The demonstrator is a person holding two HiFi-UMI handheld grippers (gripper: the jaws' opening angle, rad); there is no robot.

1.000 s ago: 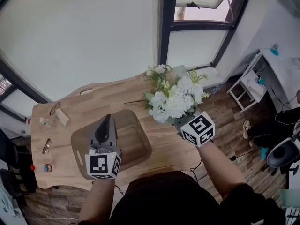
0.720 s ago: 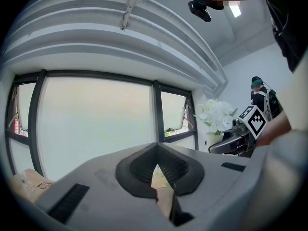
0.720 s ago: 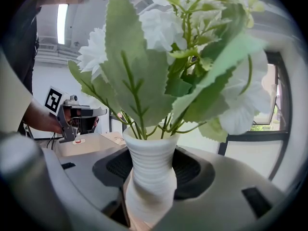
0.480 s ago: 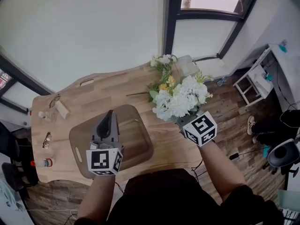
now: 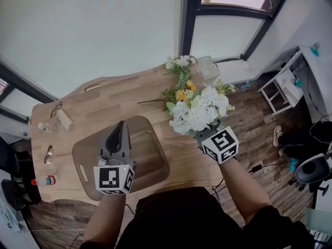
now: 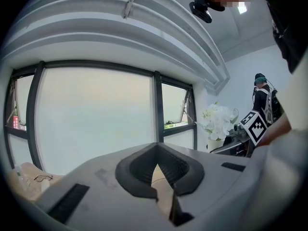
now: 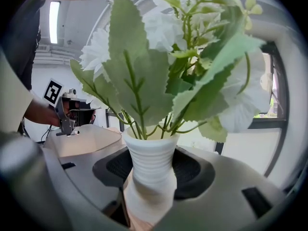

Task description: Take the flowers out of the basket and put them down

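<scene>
White ribbed vase [image 7: 148, 162] is clamped tight in the right gripper [image 7: 150, 196], with the flowers [image 5: 199, 110] standing up out of it, so the bunch's long axis runs roughly up and down. It hangs over the bench [image 5: 98, 105] just right of the brown basket [image 5: 148, 149], clear of it, with another bunch [image 5: 179, 66] lying further back. Left gripper [image 5: 121, 128] is pinched closed on nothing above the basket. I reckon the put-down is straight below, base first, and it's the right hand's job.
</scene>
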